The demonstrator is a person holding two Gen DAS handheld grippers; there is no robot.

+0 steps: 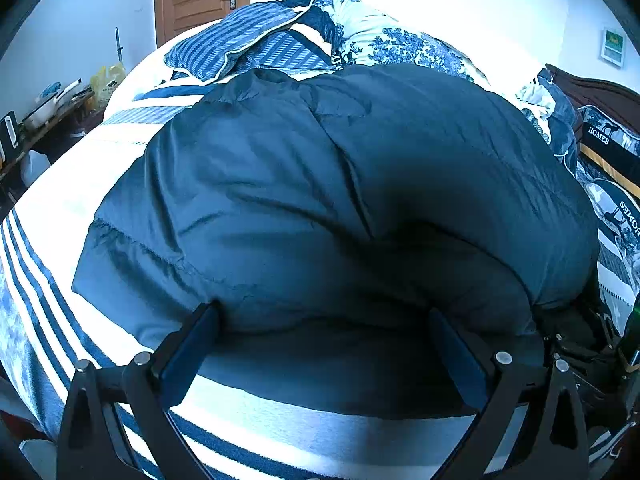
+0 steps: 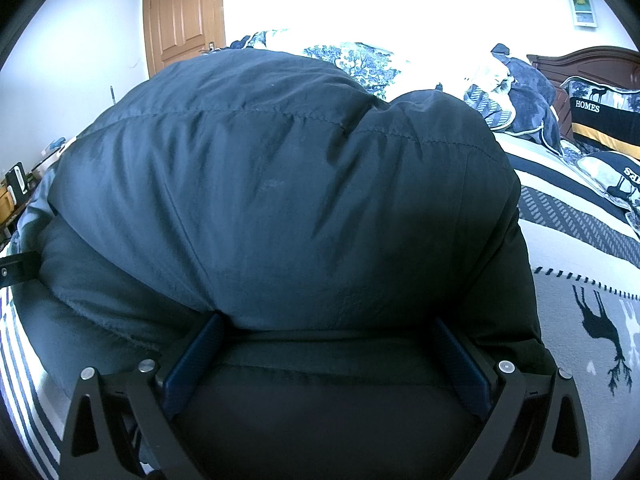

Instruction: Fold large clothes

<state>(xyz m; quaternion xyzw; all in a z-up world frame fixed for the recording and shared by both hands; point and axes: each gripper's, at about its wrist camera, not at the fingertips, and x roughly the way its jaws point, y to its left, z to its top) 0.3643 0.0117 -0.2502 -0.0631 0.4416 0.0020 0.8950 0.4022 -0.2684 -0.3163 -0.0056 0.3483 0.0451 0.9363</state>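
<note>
Left wrist | one dark padded jacket [image 1: 340, 184] | left tool [image 1: 324, 316] spread wide | right tool [image 2: 328, 324] spread wide

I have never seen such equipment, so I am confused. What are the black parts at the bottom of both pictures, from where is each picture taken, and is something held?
Each picture comes from a small camera fixed on a hand-held gripper and looking forward along its two fingers. One view shows the left gripper, the other the right gripper. No robot arm is present; a person carries them. Both point at a puffy dark jacket lying on a bed with a striped bedspread; pillows lie at its head. Both grippers' jaws stand wide apart, their tips at the jacket's edge, so nothing is gripped.
</note>
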